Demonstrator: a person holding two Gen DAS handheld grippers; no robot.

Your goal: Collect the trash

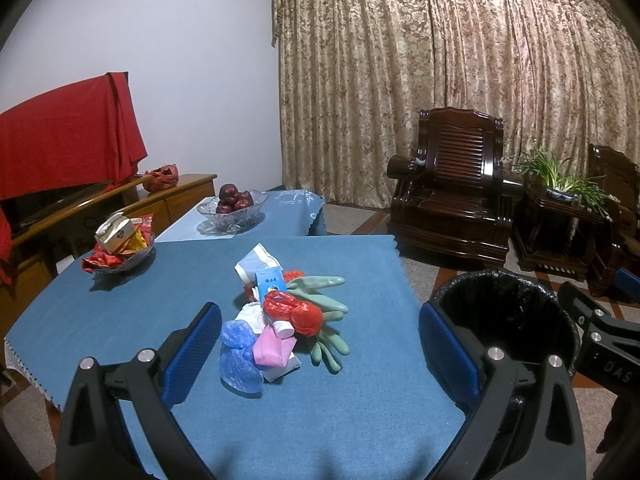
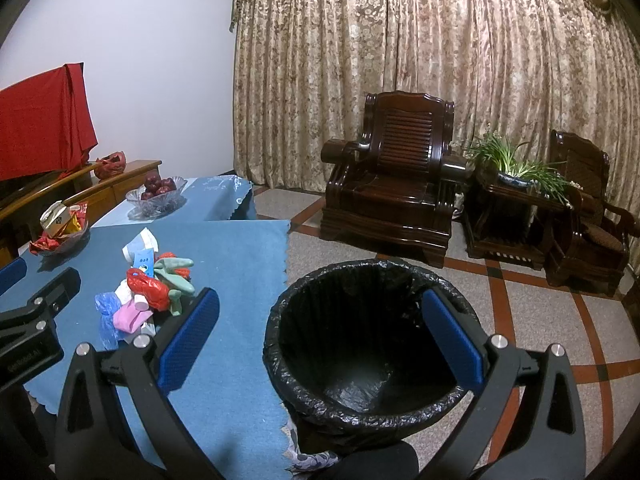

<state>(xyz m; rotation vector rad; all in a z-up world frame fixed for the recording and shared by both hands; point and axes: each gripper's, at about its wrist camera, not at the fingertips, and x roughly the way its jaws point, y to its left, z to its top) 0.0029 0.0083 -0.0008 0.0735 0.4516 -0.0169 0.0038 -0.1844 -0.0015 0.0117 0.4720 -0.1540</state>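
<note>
Left wrist view looks down on a heap of trash [image 1: 286, 320] lying near the middle of the blue-clothed surface [image 1: 120, 312]: a blue plastic bag [image 1: 238, 356] nearest, a pink packet [image 1: 272, 350], a crumpled red bag [image 1: 294, 310], a small blue carton [image 1: 270, 282], a white wrapper [image 1: 256, 262] and green rubber gloves [image 1: 326, 312] trailing off to the far side. The bin [image 2: 372, 340], lined with a black bag and seemingly empty, stands on the floor just beside the surface's right edge. Nothing looks collected yet, so the step in hand is likely a first pick. To do it well, take one loose piece at the heap's near edge, such as the blue plastic bag, closing low on a bunched fold so thin film does not slip, and lift straight up so neighbours are not dragged toward the edge. The left gripper [image 1: 320, 340] hangs above the surface short of the heap, jaws spread wide, holding and touching nothing. The right gripper [image 2: 320, 332] hovers over the mouth of the bin, jaws equally wide apart and empty; it could stay there to receive or steady the liner.
</note>
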